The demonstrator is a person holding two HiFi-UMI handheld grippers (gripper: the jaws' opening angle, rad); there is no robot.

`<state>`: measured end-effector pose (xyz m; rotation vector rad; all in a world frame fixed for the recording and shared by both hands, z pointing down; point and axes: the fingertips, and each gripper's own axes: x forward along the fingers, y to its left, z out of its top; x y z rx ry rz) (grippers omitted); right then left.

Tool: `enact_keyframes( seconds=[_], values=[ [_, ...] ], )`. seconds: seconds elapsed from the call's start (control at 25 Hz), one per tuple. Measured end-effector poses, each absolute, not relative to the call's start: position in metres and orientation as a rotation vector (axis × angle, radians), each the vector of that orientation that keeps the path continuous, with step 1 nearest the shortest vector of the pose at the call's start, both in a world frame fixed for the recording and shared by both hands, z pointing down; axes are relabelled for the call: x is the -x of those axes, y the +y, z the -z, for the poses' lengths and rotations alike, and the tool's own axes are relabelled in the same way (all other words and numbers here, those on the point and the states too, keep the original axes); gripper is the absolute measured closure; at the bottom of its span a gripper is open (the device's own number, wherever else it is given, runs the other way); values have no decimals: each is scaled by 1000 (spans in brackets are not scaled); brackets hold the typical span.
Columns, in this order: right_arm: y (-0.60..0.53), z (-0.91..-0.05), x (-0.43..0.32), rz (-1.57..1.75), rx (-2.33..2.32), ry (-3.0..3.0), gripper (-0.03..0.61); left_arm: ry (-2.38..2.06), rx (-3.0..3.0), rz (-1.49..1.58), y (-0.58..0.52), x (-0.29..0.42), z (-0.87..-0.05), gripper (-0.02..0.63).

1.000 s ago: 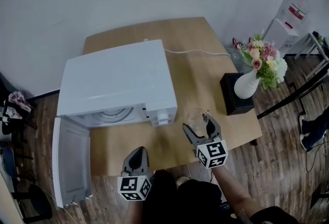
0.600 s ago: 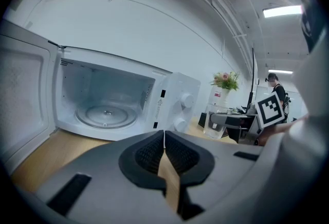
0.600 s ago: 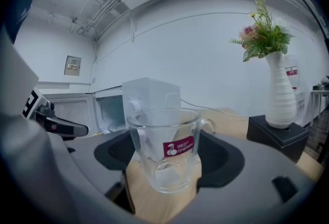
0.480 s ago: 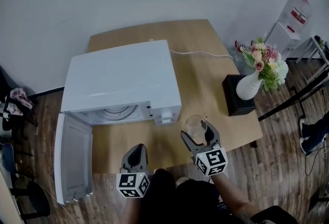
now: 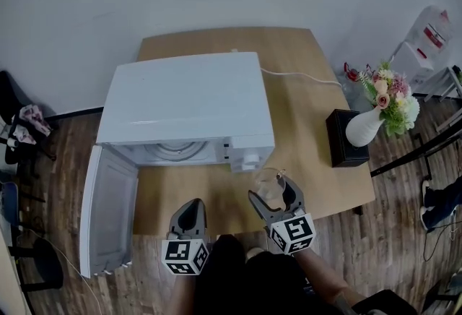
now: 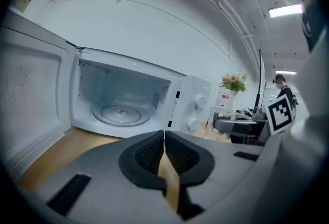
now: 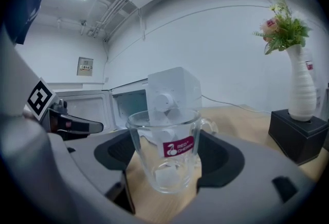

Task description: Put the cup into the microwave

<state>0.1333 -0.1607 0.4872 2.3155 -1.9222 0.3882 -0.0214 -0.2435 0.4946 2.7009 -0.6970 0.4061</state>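
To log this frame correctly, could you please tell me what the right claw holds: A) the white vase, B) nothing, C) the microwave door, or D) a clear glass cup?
D: the right claw is closed against both sides of the glass cup, which bears a red label.

Flower vase [image 5: 361, 131] atop blk box [image 5: 343, 152], table [image 5: 307, 126] rt.
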Motion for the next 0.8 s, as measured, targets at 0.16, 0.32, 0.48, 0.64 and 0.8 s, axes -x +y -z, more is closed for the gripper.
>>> enact_keyframes(
  seconds=[0.16, 0.32, 0.48, 0.64, 0.8],
  values=[
    [-172, -489, -115, -400, -2268, -1973, 227, -729, -2685, -400, -253, 31, -497, 607],
    [-184, -493, -98, -412, -2235, -2004, 227, -749, -2674, -398, -261, 40, -499, 607],
    [-196, -495, -83, -425, -2202, -2035, 228, -776, -2658, -395, -272, 49, -500, 607],
    [-209, -497, -69, -437, -2168, -2063, 227, -799, -2644, -391, -283, 58, -502, 607],
    [-224, -498, -59, -431, -2143, -2073, 227, -817, -2630, -386, -294, 68, -504, 607]
  ],
)
